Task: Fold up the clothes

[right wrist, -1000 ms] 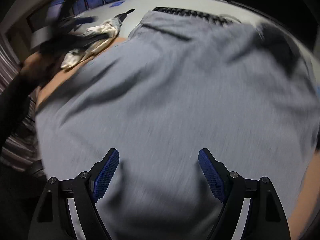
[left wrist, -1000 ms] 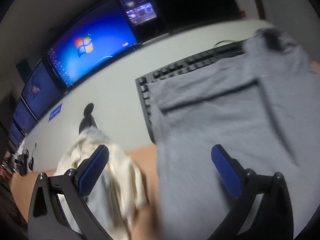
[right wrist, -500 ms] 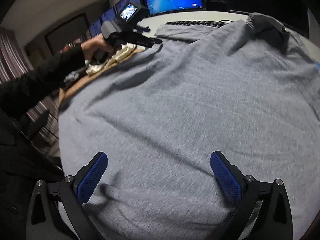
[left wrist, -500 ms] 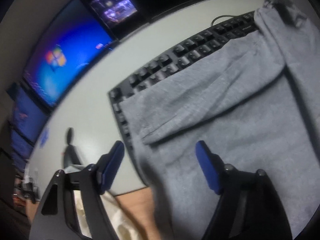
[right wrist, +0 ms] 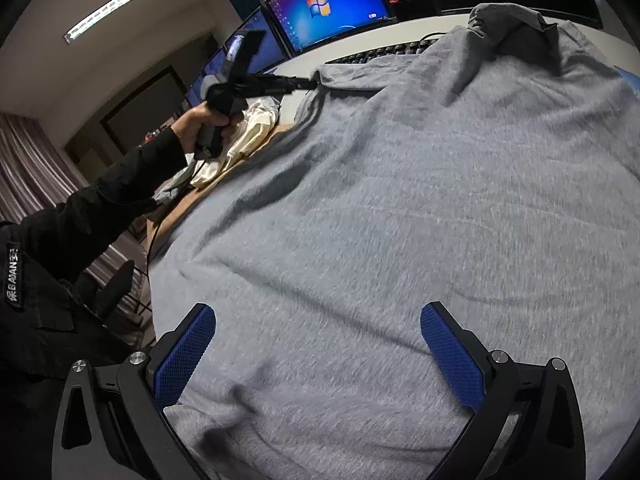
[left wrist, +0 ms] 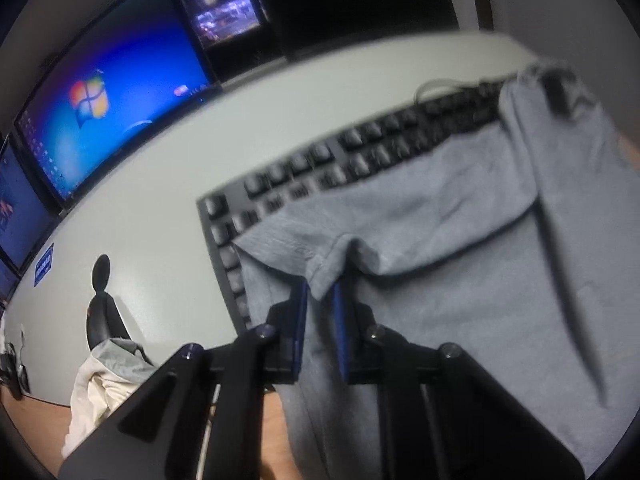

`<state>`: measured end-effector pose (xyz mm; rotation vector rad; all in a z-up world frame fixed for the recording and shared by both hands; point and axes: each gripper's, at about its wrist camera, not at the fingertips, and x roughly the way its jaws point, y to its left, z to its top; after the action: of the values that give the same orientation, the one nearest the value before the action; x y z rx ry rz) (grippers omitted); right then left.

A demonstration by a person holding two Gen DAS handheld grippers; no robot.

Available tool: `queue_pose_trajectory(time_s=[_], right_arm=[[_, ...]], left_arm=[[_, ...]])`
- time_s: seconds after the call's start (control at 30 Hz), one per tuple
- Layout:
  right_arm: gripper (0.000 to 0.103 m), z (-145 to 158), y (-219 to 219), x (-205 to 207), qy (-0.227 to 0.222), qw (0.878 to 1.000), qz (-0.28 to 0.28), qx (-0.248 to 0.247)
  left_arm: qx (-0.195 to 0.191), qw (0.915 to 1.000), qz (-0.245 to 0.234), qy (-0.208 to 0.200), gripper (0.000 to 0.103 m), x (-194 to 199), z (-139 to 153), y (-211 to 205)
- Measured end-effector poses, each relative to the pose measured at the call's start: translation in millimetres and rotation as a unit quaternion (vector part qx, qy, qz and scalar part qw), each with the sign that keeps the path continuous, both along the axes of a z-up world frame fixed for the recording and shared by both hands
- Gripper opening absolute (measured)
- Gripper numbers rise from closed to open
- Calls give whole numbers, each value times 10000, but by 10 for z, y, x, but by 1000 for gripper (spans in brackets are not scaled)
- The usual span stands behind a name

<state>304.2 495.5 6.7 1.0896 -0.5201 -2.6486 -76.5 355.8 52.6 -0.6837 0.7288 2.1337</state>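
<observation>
A grey T-shirt (right wrist: 400,208) lies spread over the table, its far sleeve (left wrist: 360,220) resting on a black keyboard (left wrist: 320,160). My left gripper (left wrist: 320,300) is shut on the hem of that sleeve; from the right wrist view it shows held in a hand, its tip (right wrist: 308,83) at the sleeve. My right gripper (right wrist: 316,356) is open, its blue pads either side of the shirt's near edge, holding nothing.
A cream garment (left wrist: 104,384) lies bunched at the left on the wooden table (left wrist: 36,420). Several lit monitors (left wrist: 104,112) stand along the back of the white desk (left wrist: 168,216). A black mouse-like object (left wrist: 100,304) stands by the cream garment.
My left gripper has closed from open onto the sleeve hem at the keyboard. The right gripper has stayed open over the shirt's near edge.
</observation>
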Motion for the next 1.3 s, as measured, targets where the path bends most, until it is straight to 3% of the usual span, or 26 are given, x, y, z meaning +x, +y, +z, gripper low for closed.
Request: queue_pose_trajectory(time_s=[0.27,0.43,0.63,0.83,0.9,0.93,1.0,1.07,1.13,1.23,1.3], right_arm=[[103,3,54,33,44,9997,-55,-227],[103,7,88,44,66,9993,-59,-365],[103,25,57,40,45,9996,-86,-279],[103,51,25,40,8,9998,-89,-152],[103,74,48,32,-142,9998,-39,-145],[103,94,63,29,-257,9996,-31,-100],[103,175,126,60,-450,9982,-310,264],[103,290,248,163,-477,9970,-542,272],[103,403,365,296,-447,9963,-727,44],[103,500,300,405,-502,9966,-653,-70],[103,415,133,348,-955,9923,-694,383]], left_arm=[[-29,9999,-50,-160,6,-87,4,157],[724,9912,824,-745,6,-540,221,123],[741,9815,1619,-711,5,-814,514,85],[754,9654,2403,-673,12,-1088,808,46],[326,9732,2245,-376,20,-775,867,-94],[121,9799,1975,-253,33,-481,861,-187],[-290,9893,1428,-5,40,106,851,-374],[-774,9917,945,389,76,757,655,-505],[-1278,9875,511,772,77,1293,295,-540],[-1774,9793,233,952,78,1705,-293,-484],[-1831,9775,364,980,78,1700,-456,-561]])
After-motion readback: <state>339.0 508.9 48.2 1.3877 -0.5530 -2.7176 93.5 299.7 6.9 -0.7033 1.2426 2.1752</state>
